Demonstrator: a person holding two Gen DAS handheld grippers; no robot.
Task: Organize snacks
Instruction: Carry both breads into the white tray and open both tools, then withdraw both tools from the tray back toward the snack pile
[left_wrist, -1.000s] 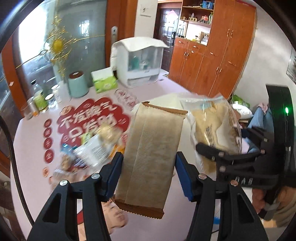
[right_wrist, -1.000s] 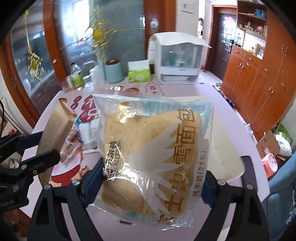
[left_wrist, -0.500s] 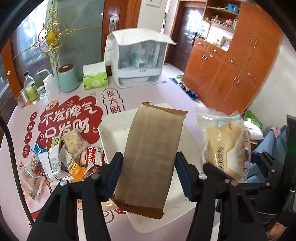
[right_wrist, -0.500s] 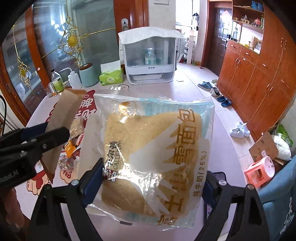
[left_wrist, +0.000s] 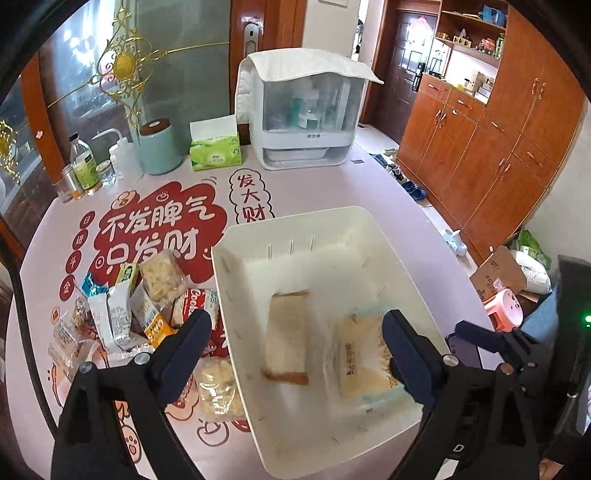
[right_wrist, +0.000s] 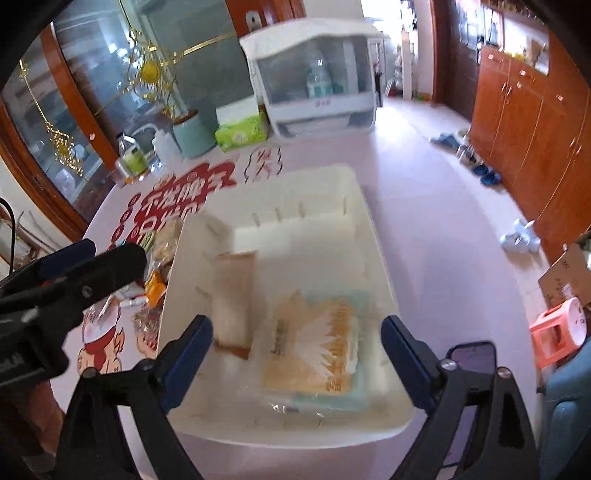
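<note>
A white plastic bin (left_wrist: 332, 254) (right_wrist: 295, 229) stands on the pink table. Inside it lie a brown paper packet (left_wrist: 288, 336) (right_wrist: 234, 295) and, to its right, a clear bag of bread (left_wrist: 364, 354) (right_wrist: 314, 347), both blurred. My left gripper (left_wrist: 297, 328) hovers above the bin, its jaws opening, the pads clear of the brown packet below. My right gripper (right_wrist: 297, 328) hangs over the bread bag, its jaws also opening and touching nothing. A pile of several small snack packs (left_wrist: 129, 314) (right_wrist: 155, 280) lies left of the bin.
At the table's far side stand a white covered cabinet (left_wrist: 306, 110), a green tissue box (left_wrist: 216, 147), a teal canister (left_wrist: 159, 147) and some bottles (left_wrist: 83, 166). A pink stool (right_wrist: 557, 328) and a cardboard box (left_wrist: 498, 273) sit on the floor to the right.
Both grippers moved over the white bin and their jaws spread. The brown packet and the bread bag left the jaws and now lie in the bin.
</note>
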